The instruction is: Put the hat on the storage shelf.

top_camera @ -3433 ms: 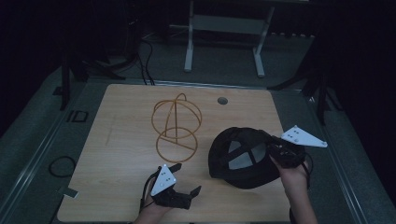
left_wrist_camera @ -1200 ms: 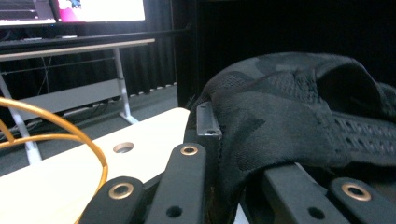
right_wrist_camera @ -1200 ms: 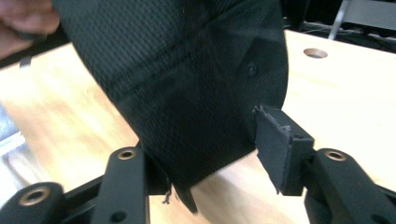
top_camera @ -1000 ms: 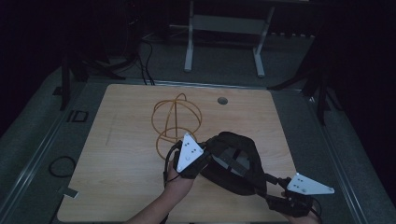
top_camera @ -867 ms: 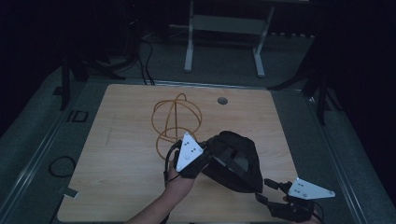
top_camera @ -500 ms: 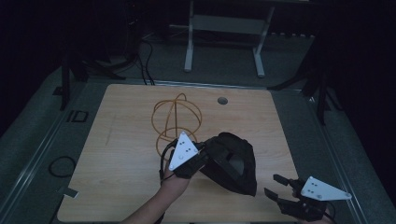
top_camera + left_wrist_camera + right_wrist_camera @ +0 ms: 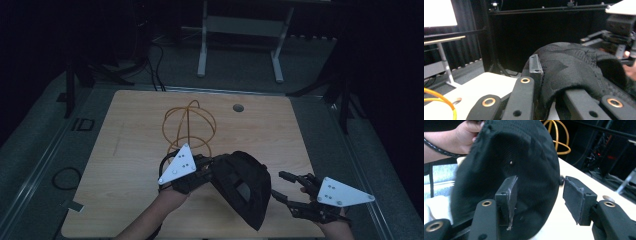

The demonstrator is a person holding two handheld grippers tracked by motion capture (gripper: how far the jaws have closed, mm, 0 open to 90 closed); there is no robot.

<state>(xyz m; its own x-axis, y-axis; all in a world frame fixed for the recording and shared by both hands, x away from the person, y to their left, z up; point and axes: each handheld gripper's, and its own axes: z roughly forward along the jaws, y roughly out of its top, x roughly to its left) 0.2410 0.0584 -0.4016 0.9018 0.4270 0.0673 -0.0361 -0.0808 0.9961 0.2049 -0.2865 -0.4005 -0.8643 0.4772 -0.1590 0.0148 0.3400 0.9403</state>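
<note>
From the high view, the black cap [image 7: 242, 187] is up off the table [image 7: 130, 150] near its front edge, a little right of centre, hanging tilted with its crown toward the right. The left gripper [image 7: 202, 170] has it by the left rim, jaws closed on the fabric. The right gripper [image 7: 290, 192] sits just beside the cap near the front right corner, jaws spread, holding nothing. Behind the cap, toward the middle of the table, stands the orange wire frame [image 7: 190, 127], apart from the action.

Over to the left gripper view: the cap [image 7: 576, 72] drapes right over the jaws, one pad pressed against the rim fabric, the mesh bunched around it. That looks a firm pinch. The right gripper [image 7: 621, 27] waits beyond the crown, and a curl of the frame [image 7: 441, 100] peeks in low at the left.

Now the right gripper view: pads wide apart, the cap [image 7: 519, 170] looming ahead of the left pad, bare table [image 7: 554, 220] between the pads, the hand [image 7: 467, 132] that works the other gripper at the top.

My read: the second grip is the step in hand. To do it well, slide the open jaws across until the near rim sits between both pads, then close on one layer of fabric only. Keep the left hold steady and level, so the cap doesn't swing.
</note>
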